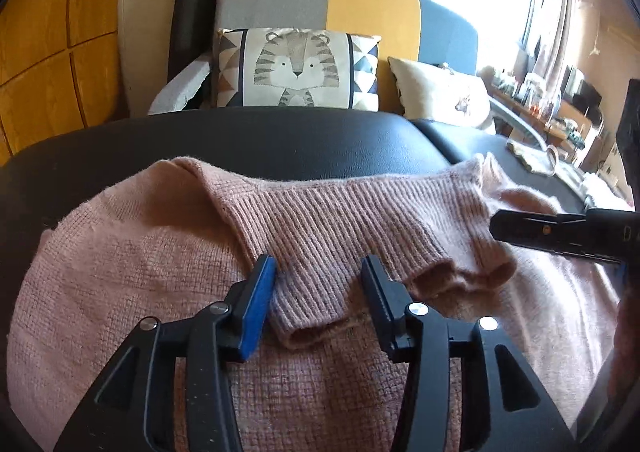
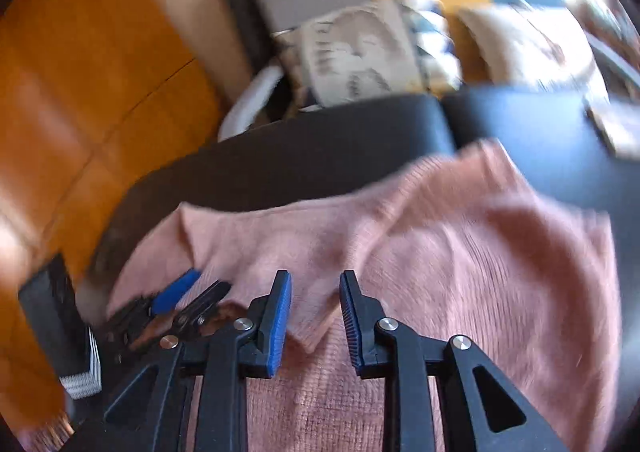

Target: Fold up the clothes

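The left gripper (image 1: 319, 272) is being held with its fingers spread wide over a ribbed cuff (image 1: 320, 316) of a pink sweater (image 1: 132, 276), the blue pads standing either side of the cuff without pressing on it. The right gripper (image 2: 315, 292) is being held with its fingers moderately apart above a folded edge of the same sweater (image 2: 480, 252), nothing being clamped between them; its view is blurred. In the left wrist view the right gripper (image 1: 560, 230) is being seen at the right edge, just over the sweater. The sweater is lying spread on a black padded bench (image 1: 280, 140), its ribbed sleeve folded across the body. Beyond the bench, a tiger-print cushion (image 1: 298, 70) is leaning against a grey, yellow and blue sofa (image 1: 372, 8), beside a cream cushion (image 1: 440, 92).
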Motion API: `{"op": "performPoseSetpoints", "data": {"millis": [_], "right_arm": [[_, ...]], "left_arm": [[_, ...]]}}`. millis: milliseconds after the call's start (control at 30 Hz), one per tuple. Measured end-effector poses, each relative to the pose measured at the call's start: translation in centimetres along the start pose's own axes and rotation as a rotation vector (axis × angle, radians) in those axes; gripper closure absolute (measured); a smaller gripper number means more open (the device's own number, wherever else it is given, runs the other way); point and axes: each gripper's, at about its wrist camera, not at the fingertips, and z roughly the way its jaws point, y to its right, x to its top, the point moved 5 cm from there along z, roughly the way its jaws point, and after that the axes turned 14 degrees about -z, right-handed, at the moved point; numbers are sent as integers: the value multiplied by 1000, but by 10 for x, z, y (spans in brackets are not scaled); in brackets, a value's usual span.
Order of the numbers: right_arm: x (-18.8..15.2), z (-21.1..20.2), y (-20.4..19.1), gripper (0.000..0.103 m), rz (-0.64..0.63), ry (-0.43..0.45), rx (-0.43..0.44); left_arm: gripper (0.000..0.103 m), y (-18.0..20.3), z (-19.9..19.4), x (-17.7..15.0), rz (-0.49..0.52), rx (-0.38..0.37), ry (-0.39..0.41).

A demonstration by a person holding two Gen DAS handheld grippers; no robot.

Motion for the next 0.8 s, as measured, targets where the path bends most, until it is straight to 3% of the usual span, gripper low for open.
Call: {"op": "performPoseSetpoints", "data": {"millis": [67,233,533,700,800], "right_arm": [[-7,6,7,76,56,-13,8],[-5,10,10,73,121,69,81],[-3,25,2,73,97,-5,28],[-7,24,0,73,128,-18,79],[-7,27,-5,73,71,-34,54]], "left_arm": [[53,3,1,-2,27,24,12],[52,4,-1,-5,39,40,25],[52,3,-2,-7,31,32,31],[52,3,-1,-7,31,34,33],[52,3,-2,-8,31,32,33]]}}
